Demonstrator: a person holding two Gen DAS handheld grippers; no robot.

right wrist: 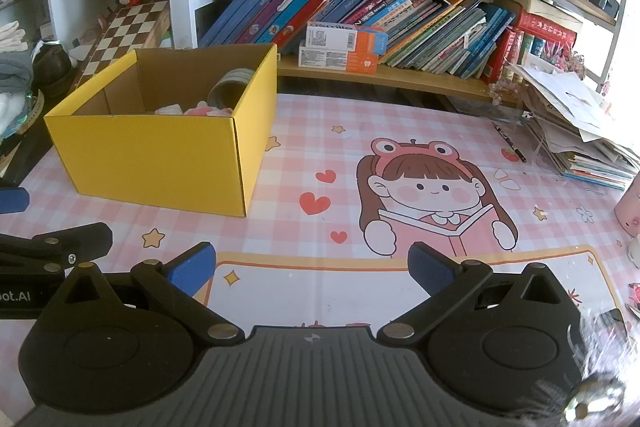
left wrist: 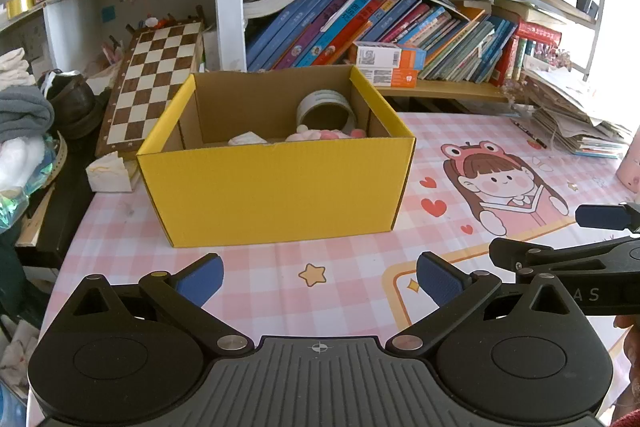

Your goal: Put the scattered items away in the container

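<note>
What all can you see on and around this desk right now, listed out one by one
box: one, yellow, on the desk mat, open top
tape roll: one, grey-white, inside box at back right
soft items: pink and white, inside box, count unclear
desk mat: one, pink check with cartoon girl
chessboard: one, brown-white, leaning left of box
books: many, mostly blue, on shelf behind
paper stack: one, far right
left hand-held gripper: open, empty
right hand-held gripper: open, empty

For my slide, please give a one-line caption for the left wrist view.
Open left claw faces the yellow box, which holds a tape roll and soft pink items.
</note>
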